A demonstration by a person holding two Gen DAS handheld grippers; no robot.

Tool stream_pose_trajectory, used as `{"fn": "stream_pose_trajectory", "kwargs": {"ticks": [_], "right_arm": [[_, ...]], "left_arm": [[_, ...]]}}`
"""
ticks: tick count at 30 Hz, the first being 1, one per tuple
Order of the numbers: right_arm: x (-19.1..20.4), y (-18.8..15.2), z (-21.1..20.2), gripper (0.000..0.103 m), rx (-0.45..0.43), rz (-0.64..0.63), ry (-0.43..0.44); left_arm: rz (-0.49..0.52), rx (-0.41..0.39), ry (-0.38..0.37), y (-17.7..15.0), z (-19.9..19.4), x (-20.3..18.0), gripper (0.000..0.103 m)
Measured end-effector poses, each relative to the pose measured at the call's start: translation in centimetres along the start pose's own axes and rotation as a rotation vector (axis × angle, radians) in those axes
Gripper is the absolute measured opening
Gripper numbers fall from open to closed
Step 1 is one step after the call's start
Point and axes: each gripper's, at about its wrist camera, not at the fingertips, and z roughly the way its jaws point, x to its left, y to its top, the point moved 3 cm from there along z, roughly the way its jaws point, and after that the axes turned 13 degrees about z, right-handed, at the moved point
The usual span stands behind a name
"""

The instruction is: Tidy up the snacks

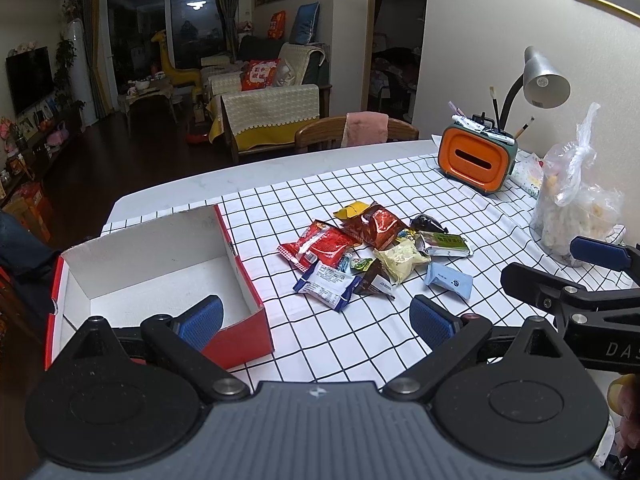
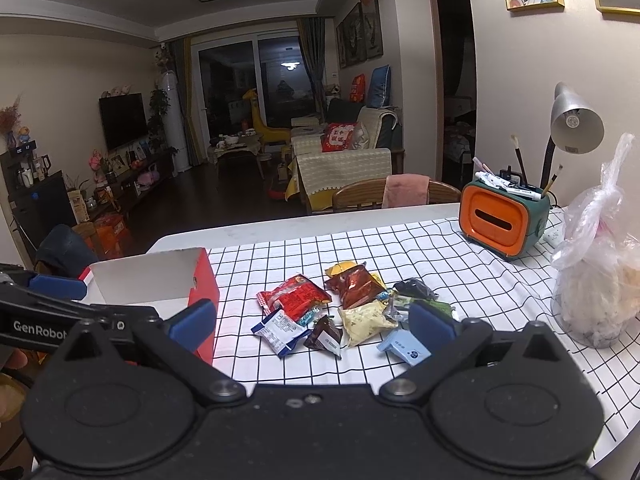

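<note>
Several snack packets (image 1: 372, 252) beside lengthwise red box (image 1: 160, 276).

A white table (image 1: 168, 188) under a checked cloth (image 1: 360, 344) carries a red box (image 1: 240, 280), snack packets (image 1: 372, 252) and an orange organizer (image 1: 476, 160).

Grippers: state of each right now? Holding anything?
Left gripper: open, holding nothing, above the cloth beside the red box.
Right gripper: open, holding nothing, facing the snack pile.
</note>
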Motion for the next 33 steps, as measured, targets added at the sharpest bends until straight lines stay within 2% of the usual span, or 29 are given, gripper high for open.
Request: {"fn": "stream_pose_trajectory", "kwargs": {"ticks": [5, 11, 18, 24, 28, 33], "right_arm": [[-0.7, 0.2, 0.8, 0.103, 0.008, 0.0, -0.001], [-2.5, 0.6, 3.0, 0.103, 0.043, -0.007, 0.015], [-6.1, -0.1, 7.8, 0.101, 0.119, -0.075, 0.018], [-9.5, -0.8, 12.5, 0.094, 0.212, -0.139, 0.041], [-10.9, -1.0, 15.5, 0.088, 0.267, -0.235, 0.078], [-12.2, -1.5, 18.6, 0.088, 0.345, -0.32, 0.122]], "left_arm": [[-0.007, 0.027, -0.001, 0.5, 1.4, -1.0, 0.1], [-0.028, 0.1, -0.006, 1.1, 4.9, -1.4, 0.1], [-0.025, 0.206, 0.033, 1.8, 10.0, -2.3, 0.1], [-0.012, 0.265, 0.044, 2.2, 14.4, -2.9, 0.1], [-0.08, 0.319, 0.037, 3.1, 17.4, -2.1, 0.1], [-0.159, 0.383, 0.049, 4.1, 21.4, -1.2, 0.1]]}}
